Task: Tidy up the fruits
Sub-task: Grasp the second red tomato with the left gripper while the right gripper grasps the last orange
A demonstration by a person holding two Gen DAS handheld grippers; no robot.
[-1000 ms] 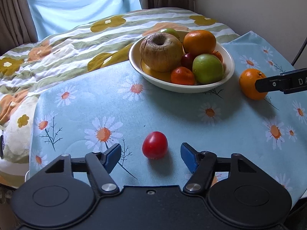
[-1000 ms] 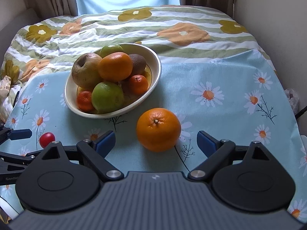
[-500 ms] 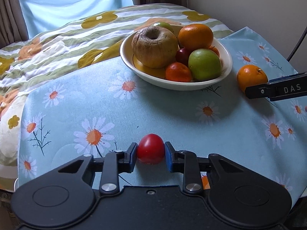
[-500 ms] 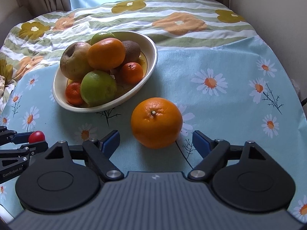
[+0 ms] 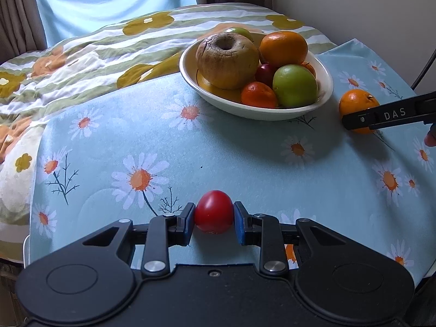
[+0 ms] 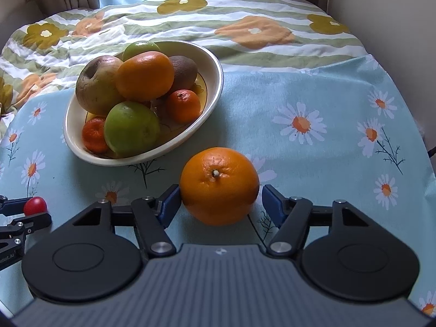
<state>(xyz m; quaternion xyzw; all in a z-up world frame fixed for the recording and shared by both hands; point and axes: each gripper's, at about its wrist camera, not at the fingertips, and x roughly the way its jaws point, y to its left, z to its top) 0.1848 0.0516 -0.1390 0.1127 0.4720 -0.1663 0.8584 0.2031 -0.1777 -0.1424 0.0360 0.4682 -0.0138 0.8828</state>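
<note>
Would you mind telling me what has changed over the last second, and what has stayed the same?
The left gripper closed on the red fruit, which had lain loose between its open jaws, and now clamps it. The right gripper came down around the orange; its jaws have just been closing, and a gap shows at the right pad. The red fruit and orange have not moved on the cloth. The bowl and its fruit are unchanged.

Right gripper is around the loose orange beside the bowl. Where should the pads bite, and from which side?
Grip the orange across its widest middle, coming from the near side as the right gripper now does. It sits stem-up on the cloth, round, so pads above or below the middle could slip. The jaws have just been closing, straddling it with a small gap each side.
</note>
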